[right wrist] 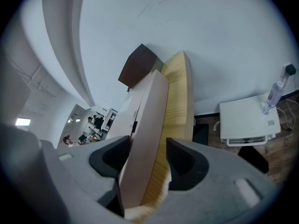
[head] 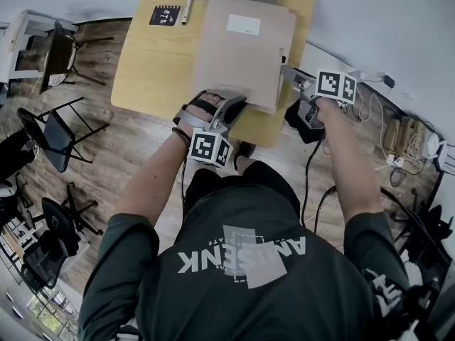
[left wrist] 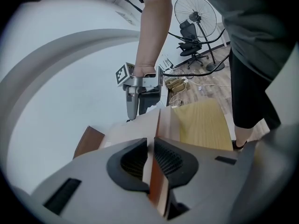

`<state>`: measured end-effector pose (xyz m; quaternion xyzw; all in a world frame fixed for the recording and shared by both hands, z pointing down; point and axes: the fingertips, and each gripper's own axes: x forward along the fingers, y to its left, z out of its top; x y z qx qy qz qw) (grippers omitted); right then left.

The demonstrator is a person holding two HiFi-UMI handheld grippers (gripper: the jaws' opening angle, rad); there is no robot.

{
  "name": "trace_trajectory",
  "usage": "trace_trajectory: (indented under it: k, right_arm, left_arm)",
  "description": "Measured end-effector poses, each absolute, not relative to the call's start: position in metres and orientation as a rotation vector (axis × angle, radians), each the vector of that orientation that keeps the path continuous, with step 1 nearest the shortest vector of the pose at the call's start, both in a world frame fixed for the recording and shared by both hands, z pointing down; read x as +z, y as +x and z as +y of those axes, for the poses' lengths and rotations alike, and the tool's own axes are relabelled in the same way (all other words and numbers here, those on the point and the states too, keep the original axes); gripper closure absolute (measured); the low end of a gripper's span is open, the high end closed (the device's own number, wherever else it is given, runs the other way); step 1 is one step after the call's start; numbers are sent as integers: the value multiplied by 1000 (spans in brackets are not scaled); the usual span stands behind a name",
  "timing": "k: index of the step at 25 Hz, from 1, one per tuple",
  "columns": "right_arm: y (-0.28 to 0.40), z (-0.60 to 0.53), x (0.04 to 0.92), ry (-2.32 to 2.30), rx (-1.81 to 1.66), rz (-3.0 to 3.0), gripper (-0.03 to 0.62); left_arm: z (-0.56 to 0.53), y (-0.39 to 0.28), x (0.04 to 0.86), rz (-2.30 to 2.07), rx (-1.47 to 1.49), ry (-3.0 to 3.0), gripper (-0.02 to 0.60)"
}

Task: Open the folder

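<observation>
My left gripper [head: 229, 109], angled downward, clamps the folder [head: 242, 55] cover; my right gripper [head: 288, 74] stands spread, astride folder and table [head: 142, 69] edge.

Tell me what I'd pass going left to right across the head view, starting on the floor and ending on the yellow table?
black folding chair → small black card → marker pen → folder

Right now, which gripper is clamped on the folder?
The left gripper: its jaws pinch the folder at its edge; the right gripper has jaws wide apart around it.
</observation>
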<state>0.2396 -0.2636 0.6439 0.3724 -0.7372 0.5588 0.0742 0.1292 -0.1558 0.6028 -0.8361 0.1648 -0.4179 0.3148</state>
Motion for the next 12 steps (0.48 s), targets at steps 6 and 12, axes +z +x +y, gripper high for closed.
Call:
trace_trajectory:
  k: [6, 12]
  right_arm:
    - [239, -264, 645, 1119, 1683, -2218, 352]
    - [237, -263, 645, 1131, 1704, -2205, 352]
  left_arm:
    - [-163, 127, 594, 542, -1080, -2278, 573]
    - [-166, 118, 589, 763, -1083, -2488, 577]
